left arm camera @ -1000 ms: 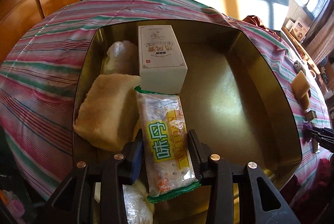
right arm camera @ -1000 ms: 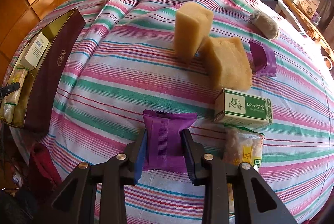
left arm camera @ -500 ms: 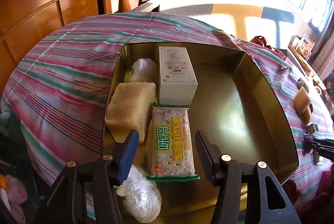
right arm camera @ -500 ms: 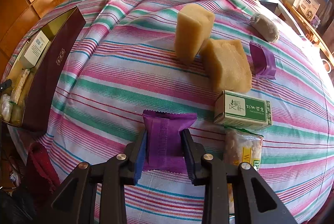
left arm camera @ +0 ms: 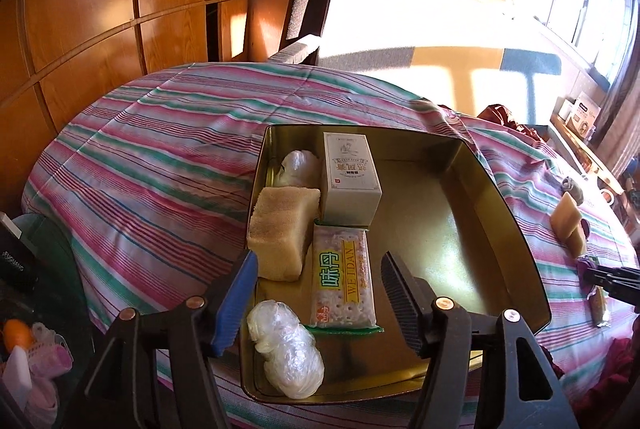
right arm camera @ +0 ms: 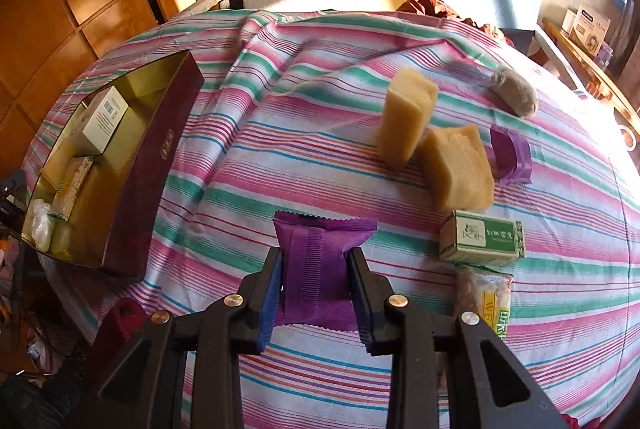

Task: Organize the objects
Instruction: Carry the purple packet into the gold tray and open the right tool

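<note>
Between the pads of the right gripper [right arm camera: 314, 281] sits a purple snack packet [right arm camera: 320, 261], clamped across its width, its long axis running straight ahead along the fingers and its crimped far edge pointing away. Just to the right lie a cracker packet [right arm camera: 486, 299] and a green tea box [right arm camera: 482, 239]; farther off are two yellow sponge blocks [right arm camera: 432, 145], a second purple packet [right arm camera: 510, 155] and a grey roll [right arm camera: 516, 93], all loose on the striped tablecloth [right arm camera: 280, 157].

The gold-lined tin box [right arm camera: 136, 185] lies well to the left of that packet and a little ahead — the carry likely has to swing leftward over its maroon wall.

Over the tin's near end, the left gripper [left arm camera: 316, 297] hovers with jaws wide apart, holding nothing. Below it a WEIDAN cracker pack [left arm camera: 344, 285] lies lengthwise, with a plastic-wrapped bundle [left arm camera: 286, 349] nearer on the left, then a sponge block [left arm camera: 282, 229], a white carton [left arm camera: 350, 183] and another wrapped bundle [left arm camera: 296, 167] — all packed along the left side. The tin's right half is bare floor, probably the place for the purple packet; the right gripper already has it.
</note>
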Demonstrator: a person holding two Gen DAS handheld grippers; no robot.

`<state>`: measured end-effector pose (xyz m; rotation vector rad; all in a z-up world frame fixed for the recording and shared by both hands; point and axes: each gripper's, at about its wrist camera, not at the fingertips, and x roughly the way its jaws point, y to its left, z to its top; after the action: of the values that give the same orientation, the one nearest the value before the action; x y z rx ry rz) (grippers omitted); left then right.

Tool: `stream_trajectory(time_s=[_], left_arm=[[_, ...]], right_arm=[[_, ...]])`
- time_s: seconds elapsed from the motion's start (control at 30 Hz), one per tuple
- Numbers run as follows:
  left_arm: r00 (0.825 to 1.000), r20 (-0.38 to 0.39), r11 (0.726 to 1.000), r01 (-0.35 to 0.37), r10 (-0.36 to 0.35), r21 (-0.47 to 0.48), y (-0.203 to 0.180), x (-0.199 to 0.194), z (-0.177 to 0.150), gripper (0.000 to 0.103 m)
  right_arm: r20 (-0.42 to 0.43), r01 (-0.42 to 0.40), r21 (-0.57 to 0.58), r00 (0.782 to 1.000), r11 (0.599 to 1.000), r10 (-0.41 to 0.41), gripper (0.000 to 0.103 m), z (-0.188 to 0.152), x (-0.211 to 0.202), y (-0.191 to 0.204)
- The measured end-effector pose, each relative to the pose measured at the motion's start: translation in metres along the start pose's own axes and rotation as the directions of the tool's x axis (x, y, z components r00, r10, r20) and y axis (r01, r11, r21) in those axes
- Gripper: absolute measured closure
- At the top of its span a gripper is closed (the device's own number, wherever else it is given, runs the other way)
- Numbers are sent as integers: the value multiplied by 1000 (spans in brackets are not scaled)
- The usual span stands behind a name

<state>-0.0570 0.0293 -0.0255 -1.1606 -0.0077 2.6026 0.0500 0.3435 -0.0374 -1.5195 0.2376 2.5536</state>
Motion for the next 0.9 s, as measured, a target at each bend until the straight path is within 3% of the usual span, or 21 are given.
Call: stream_trajectory(time_s=[0.2, 0.4, 0.63, 0.77, 0.9], left_arm=[[1000, 17, 1000, -2, 3, -12, 7, -6, -2, 36], [1000, 18, 998, -3, 5, -65, 23, -8, -7, 35], [1000, 15, 992, -24, 26, -123, 47, -13, -14, 35], [999, 5, 988, -34, 36, -150, 58, -13, -20, 35], [999, -1, 985, -38, 38, -168, 65, -12, -24, 31]], right_arm=[[48, -81, -35, 995, 996, 82, 71, 17, -15, 36], [72, -211, -163, 972, 964, 224, 71, 39, -26, 111], [-51, -339, -294, 939, 894, 340, 71, 44, 12, 211], [-152, -390, -299, 921, 871, 360, 71, 35, 47, 249], [-232, -457, -306, 886, 835, 400, 70, 23, 68, 276]])
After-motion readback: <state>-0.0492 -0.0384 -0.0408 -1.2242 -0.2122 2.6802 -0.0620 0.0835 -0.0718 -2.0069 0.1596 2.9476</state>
